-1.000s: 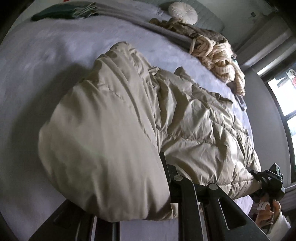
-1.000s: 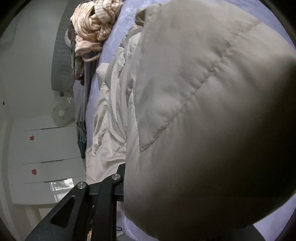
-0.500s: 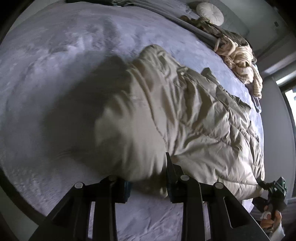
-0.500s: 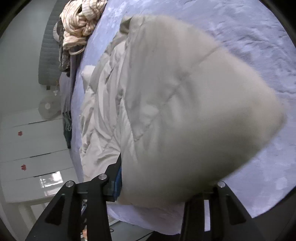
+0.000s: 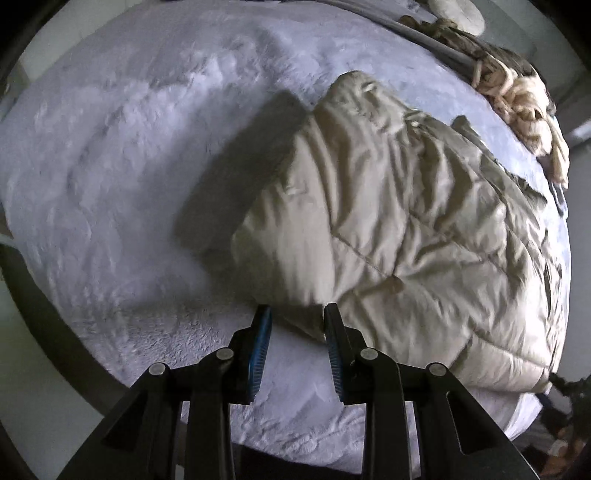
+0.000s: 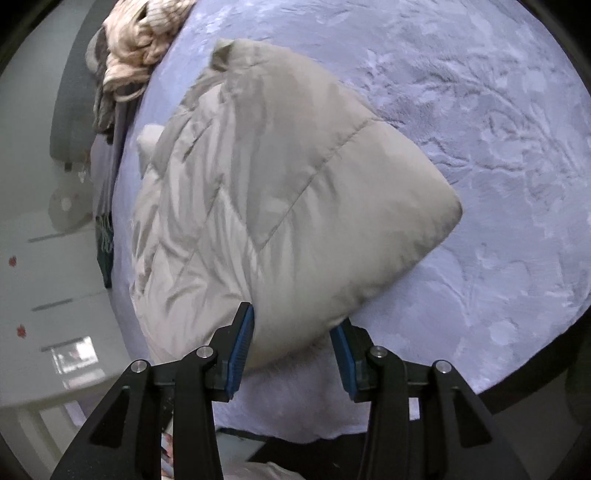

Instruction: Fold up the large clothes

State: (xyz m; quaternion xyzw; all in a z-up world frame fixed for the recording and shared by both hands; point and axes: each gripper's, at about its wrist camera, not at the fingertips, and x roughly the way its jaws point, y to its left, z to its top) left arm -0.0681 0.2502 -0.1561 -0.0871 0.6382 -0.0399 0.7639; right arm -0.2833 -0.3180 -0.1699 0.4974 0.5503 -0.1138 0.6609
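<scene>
1. Left claw (image 5: 297, 314) is hovering spread at the near edge of the beige puffer jacket (image 5: 406, 229); the blue pads are standing clear of the fabric, pinching nothing.
2. Right claw (image 6: 295, 325) is spread wider, with a padded corner of the jacket (image 6: 288, 206) bulging between the pads; no firm pinch is showing, likely a release after laying the fold.
3. The jacket is lying doubled over on the bed (image 5: 129, 147), near its front edge, seemingly so the fold settles flat.
4. A striped knit heap (image 5: 524, 96) and a round cushion (image 5: 458, 11) are sitting well apart at the bed's far side.
</scene>
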